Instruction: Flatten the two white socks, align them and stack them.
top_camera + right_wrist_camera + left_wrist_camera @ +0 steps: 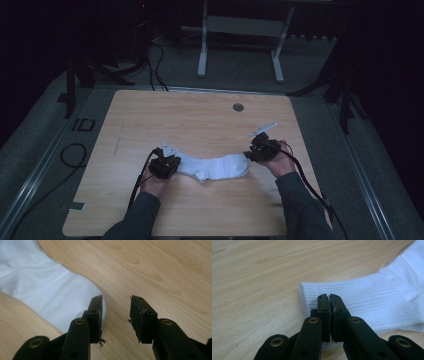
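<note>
White sock (pixel 216 166) laid flat near centre of counter (pixel 200 120), left hand-held gripper (pixel 165 165) clenched on cuff, right hand-held gripper (pixel 260 149) released at toe; left release apparently outstanding.

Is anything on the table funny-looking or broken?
Nothing looks broken. The white sock lies bent in a curve on the table rather than straight. The left gripper is shut at its ribbed cuff end; the right gripper is open by the toe. Its pads look a bit frayed.
</note>
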